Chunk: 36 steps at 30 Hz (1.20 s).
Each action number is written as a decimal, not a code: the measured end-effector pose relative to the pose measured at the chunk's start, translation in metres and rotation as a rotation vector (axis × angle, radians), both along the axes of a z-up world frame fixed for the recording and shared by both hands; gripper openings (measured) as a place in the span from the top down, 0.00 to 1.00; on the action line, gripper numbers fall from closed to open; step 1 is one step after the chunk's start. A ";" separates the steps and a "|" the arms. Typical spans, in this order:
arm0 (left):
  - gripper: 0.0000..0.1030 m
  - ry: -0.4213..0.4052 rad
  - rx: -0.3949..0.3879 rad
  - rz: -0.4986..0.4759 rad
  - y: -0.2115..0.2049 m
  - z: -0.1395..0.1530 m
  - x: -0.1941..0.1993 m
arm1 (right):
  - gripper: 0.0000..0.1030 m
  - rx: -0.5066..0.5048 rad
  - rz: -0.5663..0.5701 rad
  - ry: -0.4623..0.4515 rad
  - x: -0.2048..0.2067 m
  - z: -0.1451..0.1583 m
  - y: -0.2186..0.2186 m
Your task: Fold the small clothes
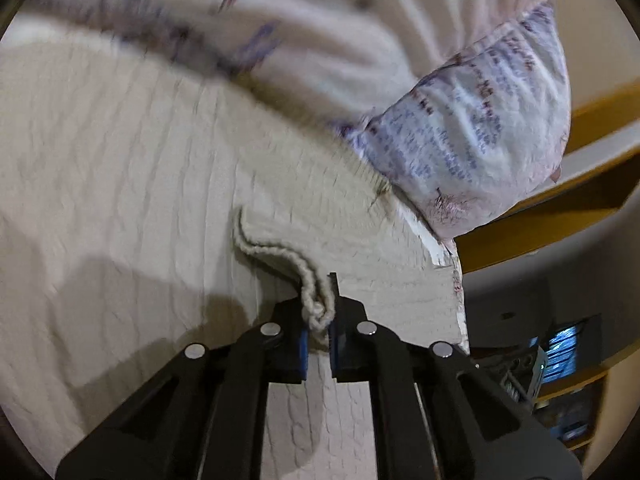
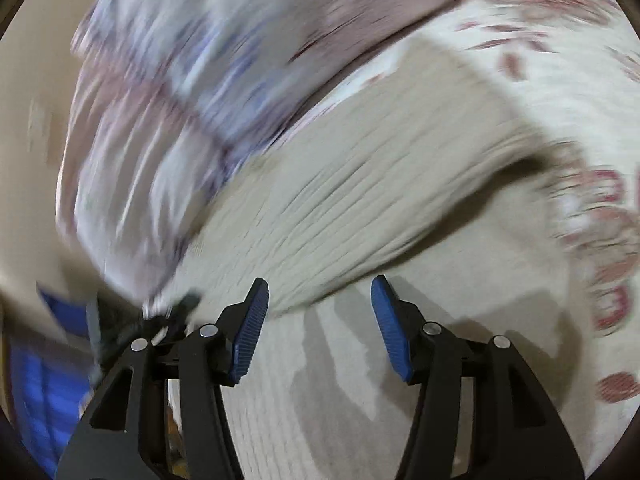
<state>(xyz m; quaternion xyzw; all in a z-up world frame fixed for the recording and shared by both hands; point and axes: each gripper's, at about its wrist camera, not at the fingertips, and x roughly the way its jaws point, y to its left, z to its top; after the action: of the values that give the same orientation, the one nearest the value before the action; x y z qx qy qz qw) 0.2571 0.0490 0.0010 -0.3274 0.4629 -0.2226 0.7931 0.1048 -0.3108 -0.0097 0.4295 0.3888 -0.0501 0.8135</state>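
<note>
One corner pinched, the other gripper empty: the beige knit garment point(image 1: 140, 160) is at risk of slipping or bunching mid-fold.

The left gripper point(image 1: 319, 320) is pinching only the rolled, ribbed edge point(image 1: 280, 254) of the garment between its blue pads, a thin bite that a tug could pull free, judging by how little cloth is sitting between the jaws. The garment itself is lying spread over a bed dressed in floral bedding point(image 2: 580, 80), just beside a printed pillow point(image 1: 472, 132). The right gripper point(image 2: 318, 330) is hovering over the knit with its jaws spread wide and nothing in them, so one side is going unsupported; if the left hand lifts alone, the fold will likely be skewing. Both views are smearing with motion blur, making exact contact hard to judge.
</note>
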 end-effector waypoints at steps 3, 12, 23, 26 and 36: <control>0.94 -0.080 0.081 0.045 0.017 0.020 -0.005 | 0.47 -0.036 -0.105 -0.008 -0.005 0.001 -0.018; 0.92 -0.027 0.248 0.090 0.039 -0.003 -0.008 | 0.91 -0.216 -0.136 0.061 0.003 -0.005 -0.023; 0.46 -0.125 0.257 0.151 0.099 0.025 -0.069 | 0.68 -0.356 0.040 0.027 0.004 0.045 0.033; 0.46 -0.127 0.255 0.241 0.140 0.030 -0.093 | 0.68 -0.405 0.196 0.025 0.033 0.043 0.074; 0.46 0.022 0.168 0.636 0.281 0.008 -0.147 | 0.60 -0.446 0.393 0.074 0.081 0.008 0.147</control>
<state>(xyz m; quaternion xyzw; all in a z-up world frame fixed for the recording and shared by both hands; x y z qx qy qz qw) 0.1103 0.3301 0.0089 -0.3913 0.3625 0.0789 0.8422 0.1861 -0.1643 -0.0019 0.1544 0.4734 0.0084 0.8672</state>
